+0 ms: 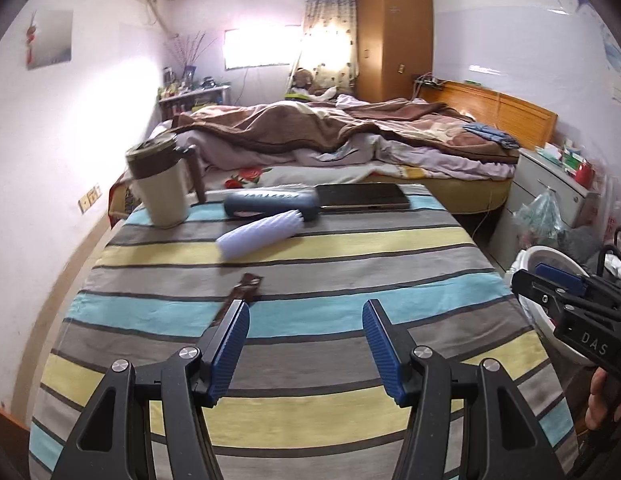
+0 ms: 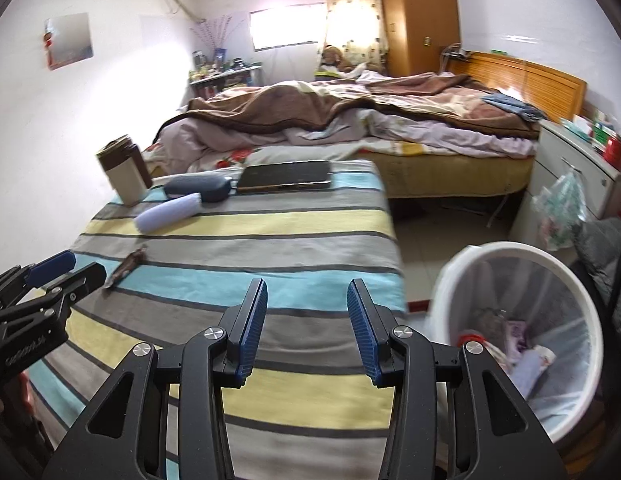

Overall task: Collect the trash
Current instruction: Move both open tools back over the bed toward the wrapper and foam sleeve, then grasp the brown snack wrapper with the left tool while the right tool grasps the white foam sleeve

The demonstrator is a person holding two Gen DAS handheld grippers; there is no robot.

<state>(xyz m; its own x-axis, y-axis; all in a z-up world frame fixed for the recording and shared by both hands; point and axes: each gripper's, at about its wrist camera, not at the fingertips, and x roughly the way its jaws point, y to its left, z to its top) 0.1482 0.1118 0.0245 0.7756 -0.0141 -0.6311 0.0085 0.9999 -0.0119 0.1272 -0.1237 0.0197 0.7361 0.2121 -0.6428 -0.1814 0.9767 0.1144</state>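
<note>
Both grippers (ribbed blue pads) spread, empty; crinkled brown wrapper (image 1: 246,286) on striped cloth (image 1: 350,248).

Striped cloth (image 1: 310,240) covers the table. On it, far end: tan mug (image 1: 160,184) with brown lid and handle, upright at the left corner; dark blue case (image 1: 270,205) lying flat; black tablet (image 1: 362,197) just right of the case; white ribbed cylinder (image 1: 256,236) on its side, one end touching the case. Beyond the table, unmade bed (image 1: 350,136) with brown blanket (image 1: 294,124). Wooden headboard (image 1: 494,108) and wardrobe (image 1: 394,36) at the right wall. White nightstand (image 1: 546,184) beside the bed. Window (image 2: 286,30) bright, curtain (image 2: 350,8) to its right.
</note>
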